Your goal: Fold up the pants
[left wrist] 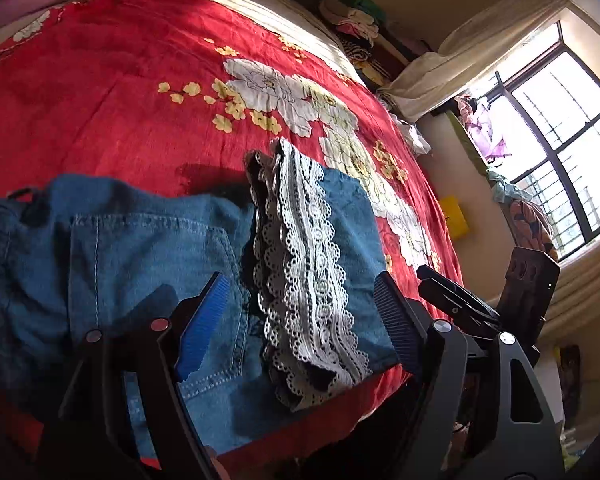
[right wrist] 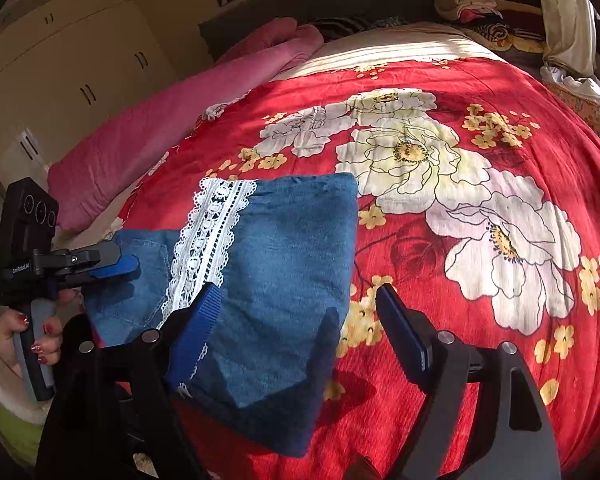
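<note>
Blue denim pants (left wrist: 140, 264) with a white lace hem (left wrist: 304, 272) lie folded on the red flowered bedspread (left wrist: 120, 92). My left gripper (left wrist: 300, 320) is open just above the pants, its blue pads on either side of the lace band. In the right wrist view the folded pants (right wrist: 276, 280) lie at lower left with the lace hem (right wrist: 208, 240) on top. My right gripper (right wrist: 296, 332) is open over the right edge of the fold, holding nothing. The left gripper (right wrist: 116, 266) shows there at the pants' left edge, held by a hand.
A pink quilt (right wrist: 172, 120) lies along the bed's left side. Stacked clothes (right wrist: 472, 4) sit past the head of the bed. A window (left wrist: 560, 152) and curtain stand at the right. Cabinets (right wrist: 60, 60) line the left wall.
</note>
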Motion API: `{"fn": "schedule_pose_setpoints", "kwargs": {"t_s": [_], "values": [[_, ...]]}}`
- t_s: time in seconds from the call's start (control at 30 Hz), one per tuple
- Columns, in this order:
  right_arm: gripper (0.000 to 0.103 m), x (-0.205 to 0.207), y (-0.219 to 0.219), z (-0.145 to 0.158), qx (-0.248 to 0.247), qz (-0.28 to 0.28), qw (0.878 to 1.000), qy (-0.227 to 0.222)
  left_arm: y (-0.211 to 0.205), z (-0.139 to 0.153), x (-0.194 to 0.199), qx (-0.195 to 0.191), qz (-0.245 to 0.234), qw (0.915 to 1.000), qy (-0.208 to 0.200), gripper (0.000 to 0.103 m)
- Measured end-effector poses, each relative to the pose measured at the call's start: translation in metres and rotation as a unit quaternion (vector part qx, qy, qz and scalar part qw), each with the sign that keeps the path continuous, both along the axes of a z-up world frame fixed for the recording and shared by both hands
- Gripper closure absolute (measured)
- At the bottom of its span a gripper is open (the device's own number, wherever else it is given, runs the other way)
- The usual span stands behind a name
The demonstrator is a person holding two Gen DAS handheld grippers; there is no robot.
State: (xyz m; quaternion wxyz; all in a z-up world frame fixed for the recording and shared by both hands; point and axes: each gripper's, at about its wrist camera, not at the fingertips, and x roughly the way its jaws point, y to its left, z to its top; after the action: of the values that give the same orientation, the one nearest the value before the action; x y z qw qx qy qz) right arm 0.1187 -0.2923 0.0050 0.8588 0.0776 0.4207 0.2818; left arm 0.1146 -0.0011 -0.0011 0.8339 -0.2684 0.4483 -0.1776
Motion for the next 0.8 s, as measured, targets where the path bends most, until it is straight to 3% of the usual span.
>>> {"fn": "schedule_pose_setpoints", "kwargs": {"t_s": [0.1,0.23,0.77,0.8], "values": [[0.023,-0.013,-0.007,-0.004,0.015,-0.006,1.0,0.007,-0.005,-0.011,-0.018,-0.019,0.005,0.9997,0.017,0.036],[0.023,-0.027,-0.012,-0.007,0.017,-0.009,1.0,0.013,-0.013,-0.018,-0.036,-0.007,0.008,0.9996,0.025,0.036],[0.023,-0.041,-0.003,-0.025,-0.016,0.004,1.0,0.018,-0.05,-0.031,-0.039,0.027,0.019,0.9978,0.058,0.036],[0.023,-0.041,-0.002,-0.027,-0.017,0.005,1.0,0.02,-0.05,-0.032,-0.038,0.029,0.02,0.9975,0.061,0.041]]}}
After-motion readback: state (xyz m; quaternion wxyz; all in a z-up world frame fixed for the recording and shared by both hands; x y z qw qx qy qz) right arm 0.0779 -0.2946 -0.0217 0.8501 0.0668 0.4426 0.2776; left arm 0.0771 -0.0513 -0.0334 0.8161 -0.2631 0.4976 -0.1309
